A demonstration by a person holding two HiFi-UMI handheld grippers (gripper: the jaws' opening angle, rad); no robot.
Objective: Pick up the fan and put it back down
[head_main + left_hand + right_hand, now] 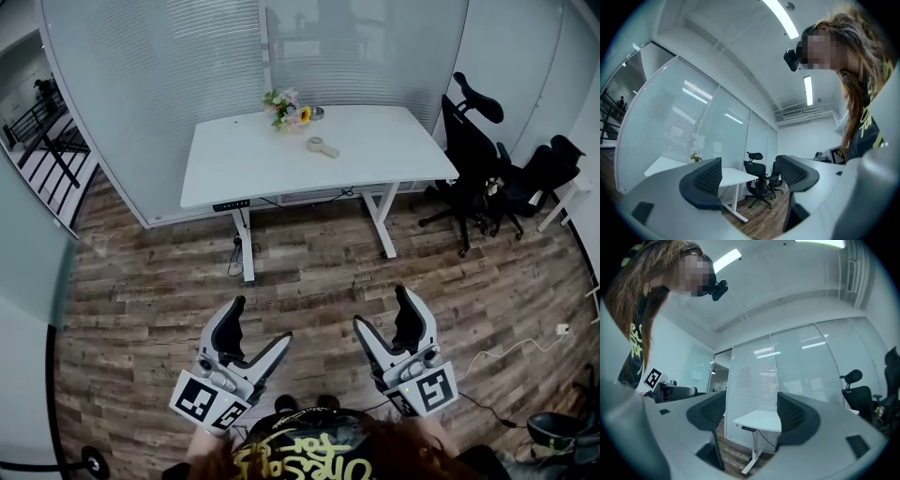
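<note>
Nearest: my shirt (291, 455), black with yellow print, at the bottom edge of the head view.

Left gripper (261, 323): held low in front of me, over the wood-plank floor (309, 272). Jaws released, spread wide. Its own view shows only air between the dark ribbed pads (705, 180). Nothing gripped.

Right gripper (382, 307): beside the left one, at about the same height, also over the floor. Jaws released and wide apart, and its pads (794, 416) touch nothing. Empty.

Both grippers are well apart from the table.

Mid distance: white desk (244, 169) on two white legs, standing against a frosted glass partition (187, 56) with blinds. A control panel sits under its front edge, and a cable hangs down by the left leg.

On the desk: the fan (322, 146), small and pale, lies flat near the middle towards the back. It is untouched, with bare desktop around it. Behind it, near the back edge, is a bunch of flowers (289, 108) with a small grey dish (317, 112) just beside it.

Farther right: black office chairs (473, 150) grouped past the desk's right end.

Floor, right side: a white cable (497, 356) trails to a wall socket.
</note>
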